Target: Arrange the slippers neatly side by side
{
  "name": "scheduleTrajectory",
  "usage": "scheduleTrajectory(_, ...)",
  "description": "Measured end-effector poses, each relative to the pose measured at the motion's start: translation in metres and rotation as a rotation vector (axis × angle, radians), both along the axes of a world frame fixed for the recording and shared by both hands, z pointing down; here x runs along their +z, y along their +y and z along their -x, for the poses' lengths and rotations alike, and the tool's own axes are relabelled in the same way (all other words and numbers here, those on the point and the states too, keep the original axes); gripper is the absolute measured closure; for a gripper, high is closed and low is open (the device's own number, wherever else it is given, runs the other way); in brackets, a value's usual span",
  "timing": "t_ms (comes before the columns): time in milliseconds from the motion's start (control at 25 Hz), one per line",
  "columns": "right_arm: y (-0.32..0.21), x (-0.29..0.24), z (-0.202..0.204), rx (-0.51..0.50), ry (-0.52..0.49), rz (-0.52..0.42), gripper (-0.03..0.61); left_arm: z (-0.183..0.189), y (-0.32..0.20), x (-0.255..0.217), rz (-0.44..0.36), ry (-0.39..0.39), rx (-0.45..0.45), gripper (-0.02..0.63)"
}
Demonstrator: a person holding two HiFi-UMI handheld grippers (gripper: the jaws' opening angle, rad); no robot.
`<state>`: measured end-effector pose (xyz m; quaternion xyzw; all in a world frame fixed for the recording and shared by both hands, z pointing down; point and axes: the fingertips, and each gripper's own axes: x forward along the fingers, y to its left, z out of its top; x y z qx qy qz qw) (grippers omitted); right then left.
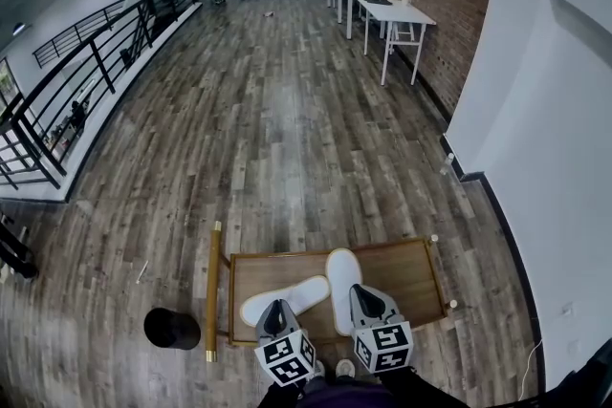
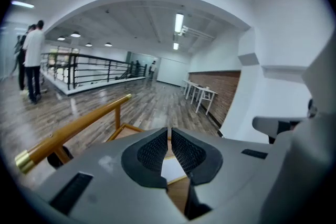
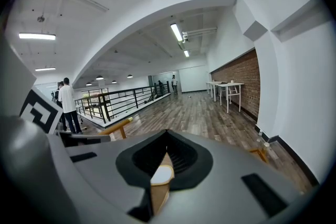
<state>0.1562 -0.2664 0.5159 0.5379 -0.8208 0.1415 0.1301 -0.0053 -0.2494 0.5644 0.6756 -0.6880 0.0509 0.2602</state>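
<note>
Lying on the wooden tray are two plain white slippers, long and round-ended; finer detail is too small to tell. The slanted slipper sits directly ahead of the left gripper, angled up toward the right, and its far end appears to meet the other's side. The straight slipper points directly away, just left of the right gripper and alongside its tip. The pair forms an angle, not parallel. Both grippers have their jaws closed tip to tip and grip nothing. White slipper surface shows only through the slit beneath each gripper's jaws.
</note>
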Motion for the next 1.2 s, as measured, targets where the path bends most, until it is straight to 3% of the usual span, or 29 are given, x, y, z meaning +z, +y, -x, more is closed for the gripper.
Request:
scheduleTrajectory(200,-0.002,0.003,0.000,0.005,0.008,0.006,0.580,0.037,-0.004,0.016,0.068,0.210,-0.208,0.612)
scheduleTrajectory(360,-0.005,0.005,-0.007,0.013,0.008,0.011,0.580,0.052,-0.008,0.031,0.080,0.434,-0.367,0.577)
scheduleTrajectory(560,-0.008,0.008,-0.016,0.032,0.011,0.016,0.580,0.062,-0.002,0.059,0.137,0.592,-0.527,0.552)
scheduleTrajectory(720,-0.014,0.010,-0.018,0.042,0.012,0.022,0.580,0.063,0.007,0.088,0.235,0.729,-0.654,0.465)
scheduleTrajectory(960,-0.021,0.014,-0.023,0.051,0.015,0.033,0.580,0.058,0.013,0.125,0.357,0.941,-0.842,0.457)
scheduleTrajectory(1040,-0.023,0.016,-0.025,0.057,0.017,0.038,0.580,0.056,0.008,0.132,0.370,0.987,-0.881,0.457)
scheduleTrajectory(1200,-0.026,0.016,-0.030,0.069,0.023,0.047,0.580,0.054,-0.004,0.137,0.402,1.000,-0.902,0.457)
